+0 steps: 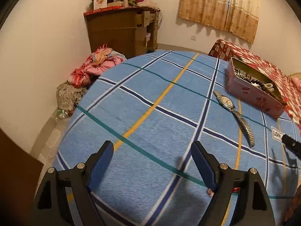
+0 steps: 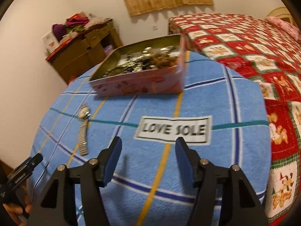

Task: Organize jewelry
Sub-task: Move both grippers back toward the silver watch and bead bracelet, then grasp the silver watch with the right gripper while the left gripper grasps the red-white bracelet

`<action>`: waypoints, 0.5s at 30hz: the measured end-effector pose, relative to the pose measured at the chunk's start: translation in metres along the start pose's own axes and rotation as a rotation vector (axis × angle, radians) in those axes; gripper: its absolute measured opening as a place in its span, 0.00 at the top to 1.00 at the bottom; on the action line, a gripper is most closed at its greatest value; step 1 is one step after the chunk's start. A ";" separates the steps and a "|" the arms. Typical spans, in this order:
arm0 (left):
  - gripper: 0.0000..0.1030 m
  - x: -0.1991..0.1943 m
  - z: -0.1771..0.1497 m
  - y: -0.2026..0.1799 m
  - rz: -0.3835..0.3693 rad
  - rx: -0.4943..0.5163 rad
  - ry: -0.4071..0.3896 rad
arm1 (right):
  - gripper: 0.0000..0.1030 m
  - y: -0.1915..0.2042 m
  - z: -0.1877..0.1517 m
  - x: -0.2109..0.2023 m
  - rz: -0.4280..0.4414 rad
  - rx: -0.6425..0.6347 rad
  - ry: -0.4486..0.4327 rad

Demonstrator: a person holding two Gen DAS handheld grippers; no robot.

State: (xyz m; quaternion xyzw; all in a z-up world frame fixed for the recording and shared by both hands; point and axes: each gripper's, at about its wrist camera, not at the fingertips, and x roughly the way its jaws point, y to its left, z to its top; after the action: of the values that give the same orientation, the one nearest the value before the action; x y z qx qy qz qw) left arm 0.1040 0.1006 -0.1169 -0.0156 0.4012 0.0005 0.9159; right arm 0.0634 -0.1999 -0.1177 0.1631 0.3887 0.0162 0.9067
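Note:
A silver wristwatch [image 1: 234, 114] with a metal stretch band lies flat on the blue checked cloth [image 1: 150, 113], just left of a pink tin box [image 1: 254, 92] filled with beads and chains. The right wrist view shows the same watch [image 2: 83, 128] at the left and the tin [image 2: 139, 82] ahead, its jewelry a blurred heap. My left gripper [image 1: 152, 145] stands open above bare cloth, well short of the watch, nothing between its blue pads. My right gripper [image 2: 148, 141] is open too, over the cloth near the LOVE SOLE label [image 2: 173, 130], with nothing between its jaws.
A bed with a red patterned quilt [image 2: 254, 56] adjoins the cloth on the right. A brown cabinet [image 1: 122, 30] piled with clothes stands by the far wall, with heaps of clothes [image 1: 94, 66] on the floor. The left gripper's tip [image 2: 28, 163] shows at the lower left.

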 end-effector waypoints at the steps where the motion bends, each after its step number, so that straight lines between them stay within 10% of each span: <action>1: 0.18 0.000 0.001 0.000 0.006 0.007 -0.001 | 0.41 0.005 0.001 -0.001 0.022 -0.008 -0.003; 15: 0.18 0.005 0.002 0.010 -0.029 0.024 0.014 | 0.27 0.114 0.042 0.101 0.021 -0.317 0.131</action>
State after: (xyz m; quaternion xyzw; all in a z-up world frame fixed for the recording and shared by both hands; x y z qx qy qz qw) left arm 0.1089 0.1107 -0.1198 -0.0106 0.4075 -0.0176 0.9130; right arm 0.1740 -0.0884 -0.1262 0.0209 0.4377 0.0973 0.8936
